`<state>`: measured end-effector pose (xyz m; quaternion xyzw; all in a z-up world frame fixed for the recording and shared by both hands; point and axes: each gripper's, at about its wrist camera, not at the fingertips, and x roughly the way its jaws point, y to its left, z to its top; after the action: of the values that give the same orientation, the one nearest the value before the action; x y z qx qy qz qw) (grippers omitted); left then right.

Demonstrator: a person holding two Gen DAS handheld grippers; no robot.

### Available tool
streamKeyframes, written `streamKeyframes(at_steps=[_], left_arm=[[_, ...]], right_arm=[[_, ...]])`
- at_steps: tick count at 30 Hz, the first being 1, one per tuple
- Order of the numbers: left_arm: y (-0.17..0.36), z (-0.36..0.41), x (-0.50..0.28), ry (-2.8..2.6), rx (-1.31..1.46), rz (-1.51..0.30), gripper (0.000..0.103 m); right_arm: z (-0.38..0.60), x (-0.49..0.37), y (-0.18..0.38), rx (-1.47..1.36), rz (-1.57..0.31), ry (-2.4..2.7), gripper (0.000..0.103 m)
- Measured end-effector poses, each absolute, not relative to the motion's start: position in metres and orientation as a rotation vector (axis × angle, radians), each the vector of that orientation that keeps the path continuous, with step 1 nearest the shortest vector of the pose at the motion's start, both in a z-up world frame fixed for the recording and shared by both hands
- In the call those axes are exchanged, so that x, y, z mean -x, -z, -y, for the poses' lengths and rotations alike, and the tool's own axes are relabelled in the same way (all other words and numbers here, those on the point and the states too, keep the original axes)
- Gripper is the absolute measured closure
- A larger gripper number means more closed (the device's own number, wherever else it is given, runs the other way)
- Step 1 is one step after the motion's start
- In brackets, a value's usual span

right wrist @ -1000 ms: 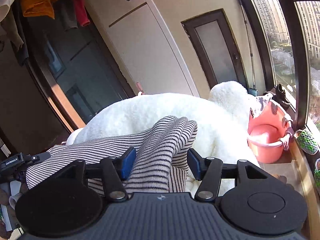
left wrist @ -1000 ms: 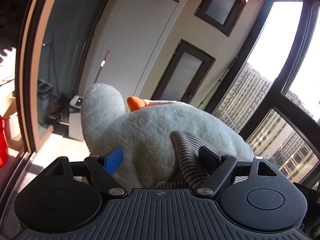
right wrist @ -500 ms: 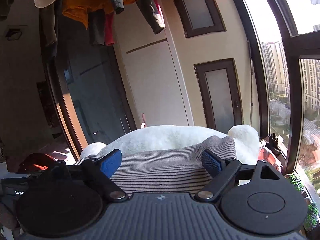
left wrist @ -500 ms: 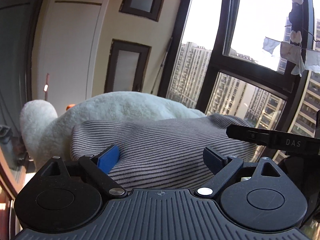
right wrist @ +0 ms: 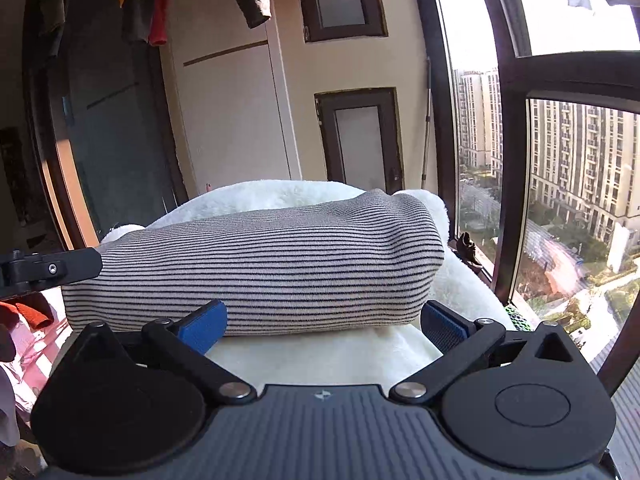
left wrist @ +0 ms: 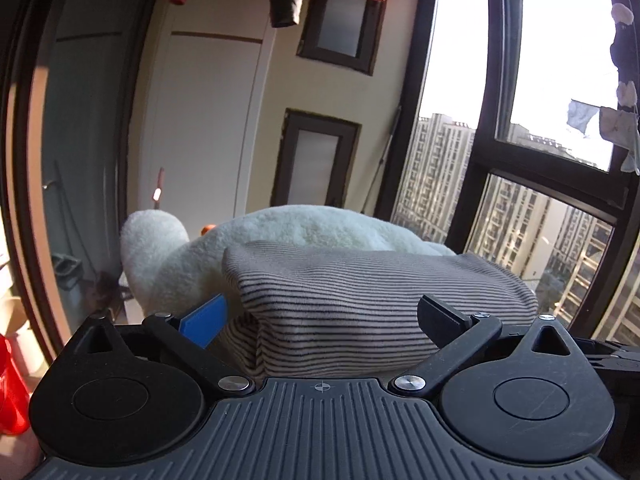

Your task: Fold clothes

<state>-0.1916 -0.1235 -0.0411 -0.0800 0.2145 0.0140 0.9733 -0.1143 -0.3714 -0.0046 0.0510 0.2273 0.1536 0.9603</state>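
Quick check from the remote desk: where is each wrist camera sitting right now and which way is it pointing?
Left wrist: sits behind the open left gripper, looking forward over the folded striped garment lying on the white plush toy, toward the end wall; the big windows run along the right. Only its own fingers show.
Right wrist: sits behind the open right gripper, facing the striped garment side-on, toward that wall; a black finger of the other gripper shows at the left edge.
Shared: garment, plush toy, hanging clothes, windows.
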Motion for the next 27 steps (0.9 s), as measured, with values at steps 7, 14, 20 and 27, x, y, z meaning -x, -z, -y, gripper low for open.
streamKeyframes(at_steps=[7,14,20,27], left_arm=[[0.028,0.171,0.254,-0.166,0.109,-0.423,0.000],[0.018,0.215,0.316,-0.251,0.006,-0.397,0.000],[-0.007,0.239,0.345,-0.287,0.019,-0.371,0.000],[-0.008,0.248,0.360,-0.305,0.031,-0.384,0.000]], right_arm=[[0.412,0.161,-0.018,-0.185,-0.440,-0.326,0.000],[0.424,0.230,-0.022,-0.135,-0.292,-0.334,0.000],[0.432,0.254,-0.035,-0.055,-0.309,-0.364,0.000],[0.446,0.273,-0.040,-0.085,-0.310,-0.375,0.000]])
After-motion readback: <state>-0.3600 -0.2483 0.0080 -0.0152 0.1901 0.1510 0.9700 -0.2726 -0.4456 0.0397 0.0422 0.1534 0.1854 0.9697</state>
